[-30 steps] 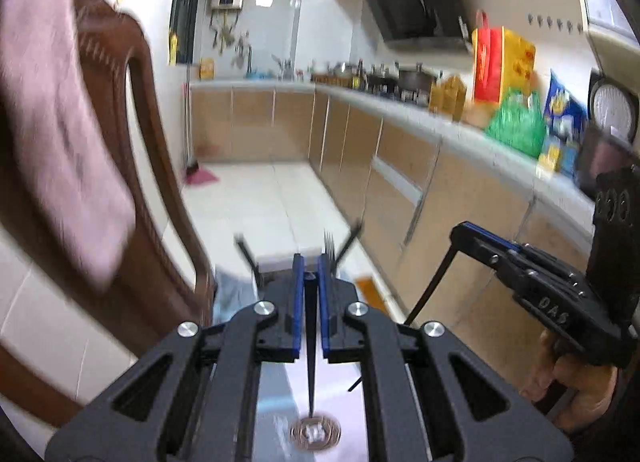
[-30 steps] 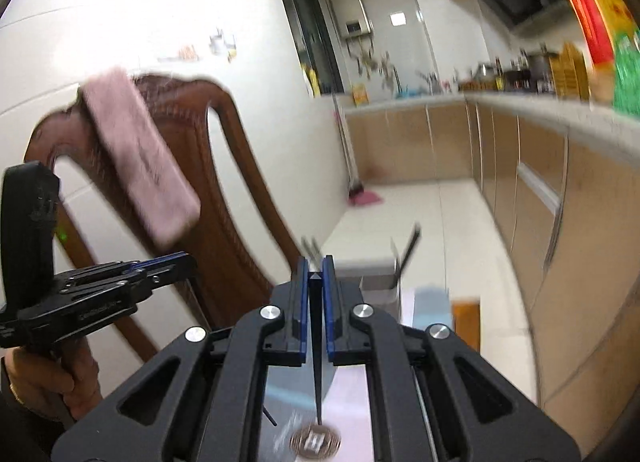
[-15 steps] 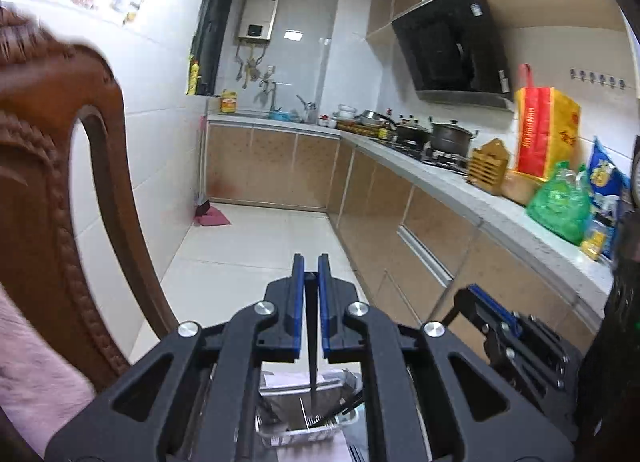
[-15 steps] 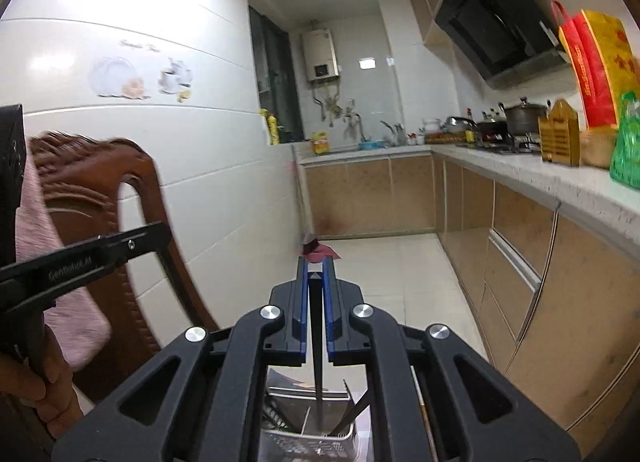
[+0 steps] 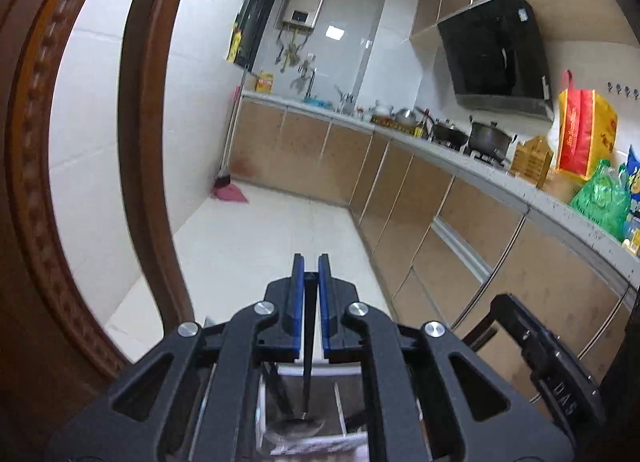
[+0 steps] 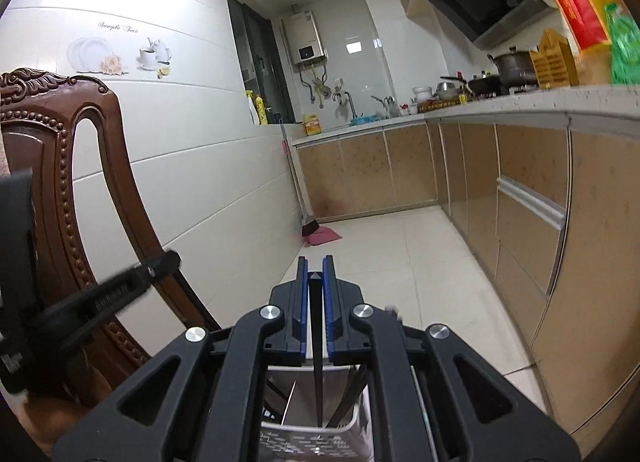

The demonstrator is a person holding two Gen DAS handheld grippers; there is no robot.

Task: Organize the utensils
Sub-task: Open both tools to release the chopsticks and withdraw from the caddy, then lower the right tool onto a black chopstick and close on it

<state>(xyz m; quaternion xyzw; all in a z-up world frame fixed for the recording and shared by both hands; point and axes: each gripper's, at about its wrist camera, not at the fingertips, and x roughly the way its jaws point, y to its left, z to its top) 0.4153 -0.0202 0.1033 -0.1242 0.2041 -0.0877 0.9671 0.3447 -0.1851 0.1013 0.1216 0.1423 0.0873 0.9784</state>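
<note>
1. Left wrist view: left gripper (image 5: pixel 308 262) with fingers nearly closed, holding nothing visible; dark line between them looks like the device's own centre rod.
2. Right wrist view: right gripper (image 6: pixel 316 264) likewise nearly closed and empty.
3. Just changed: both views swung down off the blurred chair (image 6: pixel 60 166) and pink cloth, settling above a white slotted utensil holder (image 6: pixel 308 442) at the bottom edge.
4. Holder contents: dark chopsticks (image 6: pixel 348 398) leaning in 1 compartment; a spoon bowl (image 5: pixel 298 424) lying low in left view.
5. Meaning, as a judgement: approach underway, no utensil gripped yet; opening the fingers needed before any pick.
</note>
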